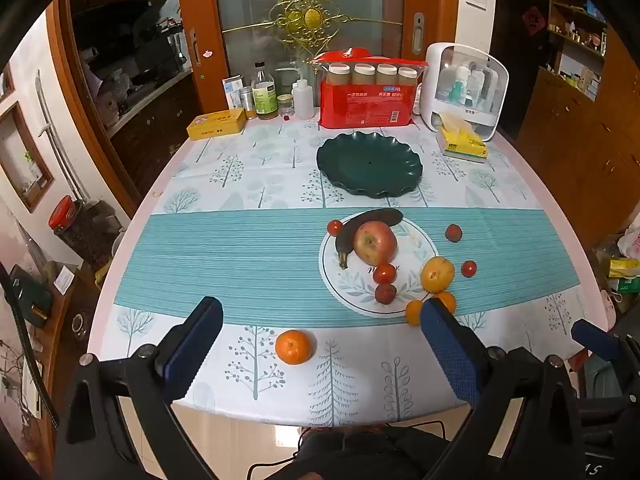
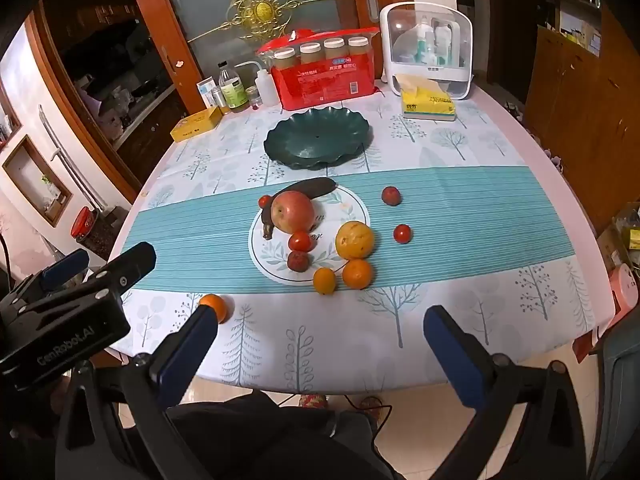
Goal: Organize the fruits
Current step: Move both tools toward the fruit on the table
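A dark green scalloped plate [image 1: 370, 166] [image 2: 318, 142] stands empty at the table's far middle. In front of it a round white mat [image 1: 416, 246] [image 2: 348, 204] carries a red apple [image 1: 375, 242] [image 2: 292, 212], a blackened banana [image 1: 366, 222] [image 2: 308, 190] and small red fruits. A large orange [image 1: 437, 274] [image 2: 355, 239] and two small ones lie by the mat's right edge. One mandarin [image 1: 293, 346] [image 2: 214, 307] lies alone near the front edge. My left gripper [image 1: 320, 324] is open and empty above the front edge. My right gripper [image 2: 320, 328] is open and empty too.
Two small red fruits [image 2: 391, 195] [image 2: 402, 233] lie on the striped cloth right of the mat. At the back stand a red package [image 1: 366, 98], bottles [image 1: 264, 94], a yellow tin [image 1: 216, 124], a tissue pack [image 1: 462, 142] and a white storage box [image 1: 466, 86].
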{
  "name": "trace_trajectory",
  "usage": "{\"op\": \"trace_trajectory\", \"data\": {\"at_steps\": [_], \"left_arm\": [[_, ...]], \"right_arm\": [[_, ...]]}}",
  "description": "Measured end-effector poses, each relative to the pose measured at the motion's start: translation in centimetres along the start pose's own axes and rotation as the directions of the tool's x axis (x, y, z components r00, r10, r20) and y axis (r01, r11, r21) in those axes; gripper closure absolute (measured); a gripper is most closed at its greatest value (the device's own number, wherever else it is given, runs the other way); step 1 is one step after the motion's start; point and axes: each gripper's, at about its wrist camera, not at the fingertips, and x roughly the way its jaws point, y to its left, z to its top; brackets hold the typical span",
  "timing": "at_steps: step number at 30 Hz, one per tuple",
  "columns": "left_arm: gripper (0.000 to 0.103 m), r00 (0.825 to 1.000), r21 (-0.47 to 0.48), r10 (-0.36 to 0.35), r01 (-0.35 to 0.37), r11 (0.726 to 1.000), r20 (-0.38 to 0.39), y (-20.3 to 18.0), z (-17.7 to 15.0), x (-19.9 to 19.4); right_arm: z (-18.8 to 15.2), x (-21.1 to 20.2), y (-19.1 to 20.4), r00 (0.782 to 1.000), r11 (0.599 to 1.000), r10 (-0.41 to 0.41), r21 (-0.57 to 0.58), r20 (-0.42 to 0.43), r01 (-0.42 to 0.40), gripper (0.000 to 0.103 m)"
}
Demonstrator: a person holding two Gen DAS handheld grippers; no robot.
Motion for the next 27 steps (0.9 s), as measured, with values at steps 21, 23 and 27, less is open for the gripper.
{"op": "trace_trajectory", "data": {"at_steps": [21, 23, 27], "left_arm": [[0.004, 1.000, -0.005, -0.001, 0.001, 1.000, -0.006, -0.2, 0.1, 0.1], [0.004, 1.000, -0.006, -0.003, 0.003, 1.000, -0.008, -0.3, 0.4, 0.7], [0.004, 1.000, -0.003, -0.005, 0.005, 1.000, -0.012, 0.1, 0.1, 0.7]], "right_arm": [[0.4, 0.9, 0.2, 1.000, 1.000, -0.003, 0.001, -0.006, 0.003, 0.000], [0.5, 1.7, 0.0, 1.000, 1.000, -0.005, 0.002, -0.010, 0.005, 0.000], [0.2, 1.7, -0.1, 1.000, 1.000, -0.005, -0.001, -0.012, 0.005, 0.000]]}}
